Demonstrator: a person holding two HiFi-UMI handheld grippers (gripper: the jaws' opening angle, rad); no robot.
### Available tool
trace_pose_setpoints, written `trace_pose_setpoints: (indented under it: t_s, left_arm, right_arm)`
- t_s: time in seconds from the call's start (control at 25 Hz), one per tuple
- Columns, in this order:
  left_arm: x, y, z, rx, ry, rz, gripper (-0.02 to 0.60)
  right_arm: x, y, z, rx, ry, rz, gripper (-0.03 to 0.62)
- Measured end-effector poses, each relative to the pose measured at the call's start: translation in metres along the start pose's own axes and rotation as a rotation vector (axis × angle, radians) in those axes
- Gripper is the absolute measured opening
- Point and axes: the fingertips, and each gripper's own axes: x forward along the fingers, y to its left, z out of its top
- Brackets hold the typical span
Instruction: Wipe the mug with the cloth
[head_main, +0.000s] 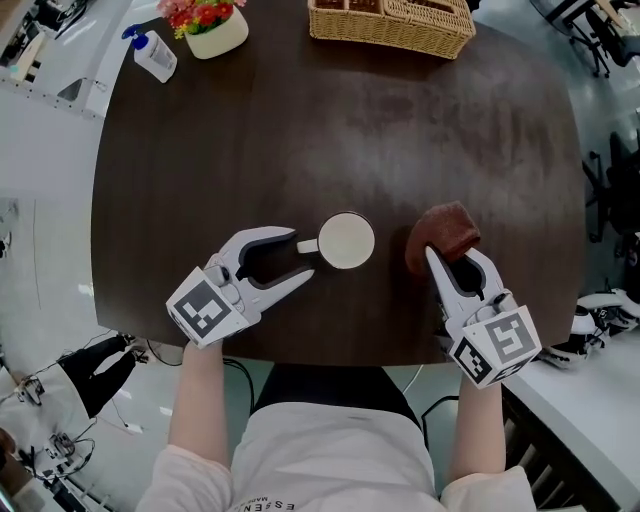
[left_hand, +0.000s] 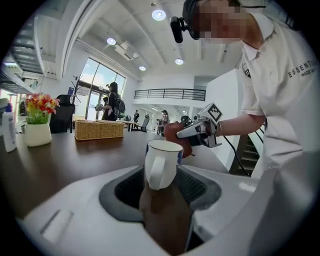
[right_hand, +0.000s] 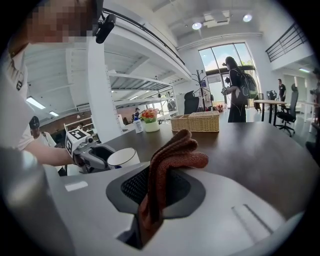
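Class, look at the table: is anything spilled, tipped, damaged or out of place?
Nothing stands out. The mug stands upright on the table, no spill shows, and the cloth is pinched in the right hand-held gripper.

table centre open | mug in front | far edge — basket, flowerpot, bottle

The shirt carries dark chest print, cut off at the picture edge: "ESSENTI" above "MADE W" in the left gripper view; "ESSEN" in the head view. The bottle label is too small to read; the cube on the left gripper and on the right gripper bears square black-and-white code markers.
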Motion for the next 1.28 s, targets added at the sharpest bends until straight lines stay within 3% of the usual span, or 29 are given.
trace_pose_setpoints:
  t_s: [0.12, 0.28, 0.36, 0.48, 0.56, 0.92, 1.04, 1.28]
  left_arm:
    - [-0.015, -0.010, 0.024, 0.017, -0.039, 0.041, 0.189]
    - [-0.040, -0.029, 0.078, 0.090, -0.107, 0.164, 0.181]
    - [-0.051, -0.048, 0.106, 0.120, -0.135, 0.211, 0.134]
    - [-0.069, -0.086, 0.138, 0.145, -0.184, 0.229, 0.006]
    - [-0.076, -0.109, 0.150, 0.179, -0.191, 0.233, 0.006]
    - [-0.098, -0.202, 0.162, 0.238, -0.222, 0.302, 0.006]
    - [-0.102, -0.243, 0.156, 0.270, -0.234, 0.269, 0.006]
    - [-0.141, -0.313, 0.128, 0.242, -0.250, 0.241, 0.005]
  right_arm:
    - [-0.010, 0.005, 0.011, -0.022, -0.020, -0.010, 0.080]
    - [-0.036, 0.021, 0.037, -0.104, -0.072, -0.014, 0.080]
    - [-0.056, 0.034, 0.048, -0.146, -0.099, -0.007, 0.080]
    - [-0.089, 0.058, 0.059, -0.181, -0.140, 0.024, 0.080]
    - [-0.108, 0.071, 0.062, -0.209, -0.166, 0.047, 0.080]
    - [-0.174, 0.119, 0.037, -0.277, -0.236, 0.048, 0.080]
    - [-0.198, 0.146, 0.027, -0.304, -0.243, 0.048, 0.080]
    - [-0.252, 0.214, -0.002, -0.333, -0.260, 0.040, 0.080]
